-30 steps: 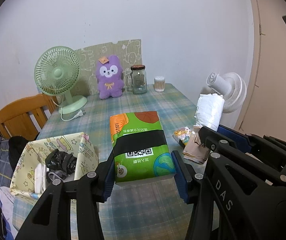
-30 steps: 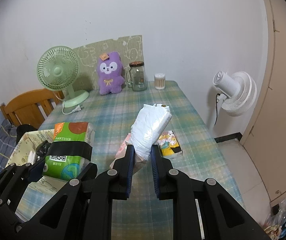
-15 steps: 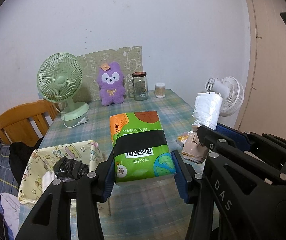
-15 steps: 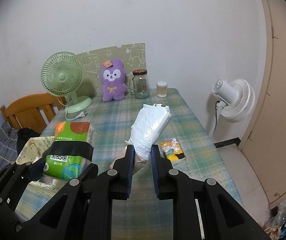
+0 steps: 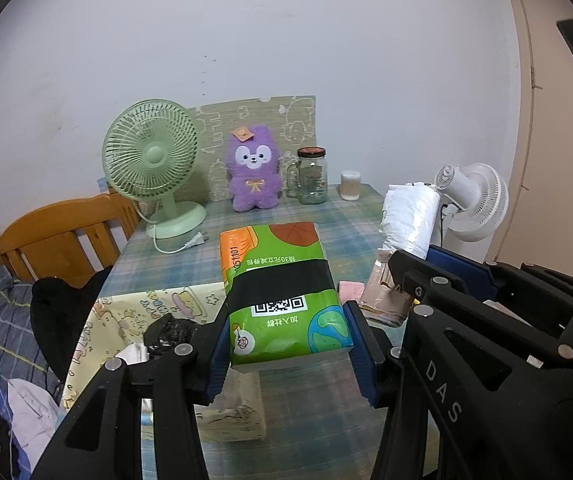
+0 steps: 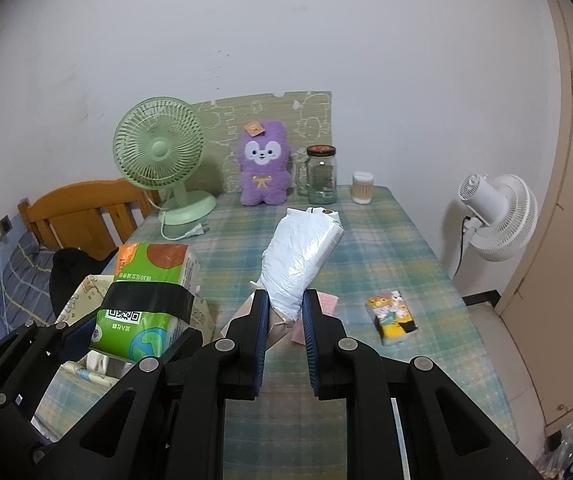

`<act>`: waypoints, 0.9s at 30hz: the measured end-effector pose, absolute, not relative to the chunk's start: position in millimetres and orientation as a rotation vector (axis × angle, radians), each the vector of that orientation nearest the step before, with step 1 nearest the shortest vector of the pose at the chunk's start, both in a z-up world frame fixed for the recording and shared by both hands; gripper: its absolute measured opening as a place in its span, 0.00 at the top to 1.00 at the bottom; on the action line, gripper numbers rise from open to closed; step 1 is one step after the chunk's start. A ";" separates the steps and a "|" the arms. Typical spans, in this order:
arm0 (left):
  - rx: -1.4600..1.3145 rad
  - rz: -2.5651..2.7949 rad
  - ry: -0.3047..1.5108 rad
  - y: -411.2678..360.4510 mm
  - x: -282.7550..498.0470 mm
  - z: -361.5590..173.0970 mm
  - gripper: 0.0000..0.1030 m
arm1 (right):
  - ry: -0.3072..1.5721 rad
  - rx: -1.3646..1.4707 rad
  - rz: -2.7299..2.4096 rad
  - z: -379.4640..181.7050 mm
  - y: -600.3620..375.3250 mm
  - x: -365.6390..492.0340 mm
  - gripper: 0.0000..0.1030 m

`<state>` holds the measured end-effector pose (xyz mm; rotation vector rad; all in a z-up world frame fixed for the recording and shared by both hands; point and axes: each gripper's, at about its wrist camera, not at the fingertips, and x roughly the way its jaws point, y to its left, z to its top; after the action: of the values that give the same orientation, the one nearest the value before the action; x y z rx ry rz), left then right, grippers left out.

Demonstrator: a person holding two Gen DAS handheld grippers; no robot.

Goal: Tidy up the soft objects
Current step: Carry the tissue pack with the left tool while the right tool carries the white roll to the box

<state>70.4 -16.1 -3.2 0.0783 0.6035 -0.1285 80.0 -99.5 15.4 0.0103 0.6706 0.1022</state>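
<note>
My left gripper (image 5: 286, 344) is shut on a green tissue pack (image 5: 282, 288) with a black band, held above the plaid table (image 5: 306, 400). That same tissue pack (image 6: 146, 300) shows at the left of the right wrist view. My right gripper (image 6: 284, 304) is shut on a white plastic-wrapped pack (image 6: 302, 256), lifted over the table; the white pack (image 5: 408, 216) also appears at the right in the left wrist view. A cartoon-print fabric bin (image 5: 126, 320) with black and white soft items sits below and left of the tissue pack. A purple plush toy (image 5: 252, 176) stands at the back.
A green desk fan (image 5: 150, 160), a glass jar (image 5: 312, 176) and a cotton swab tub (image 5: 350, 186) line the far edge. A small colourful packet (image 6: 392, 316), a pink item (image 6: 322, 308) and a beige pack (image 5: 382, 296) lie on the table. A wooden chair (image 5: 58, 240) stands left, a white fan (image 6: 498, 216) right.
Both grippers have drawn back from the far wall and risen slightly, each keeping its pack. The fabric bin now sits closer under the left gripper.
</note>
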 end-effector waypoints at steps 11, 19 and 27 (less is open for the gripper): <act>0.065 -0.059 0.611 22.2 78.2 -9.3 0.48 | 0.677 -0.013 0.180 7.2 -57.1 95.7 0.81; 0.048 -0.015 0.642 48.3 89.1 -22.7 0.48 | 0.709 -0.032 0.229 -6.1 -28.5 108.9 0.81; 0.029 0.029 0.684 72.1 99.6 -40.0 0.48 | 0.746 -0.055 0.280 -21.3 -6.0 119.6 0.81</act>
<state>99.6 72.1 -40.0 0.0290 0.6844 0.0286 119.6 -6.0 -21.3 -0.0549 0.7461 0.2797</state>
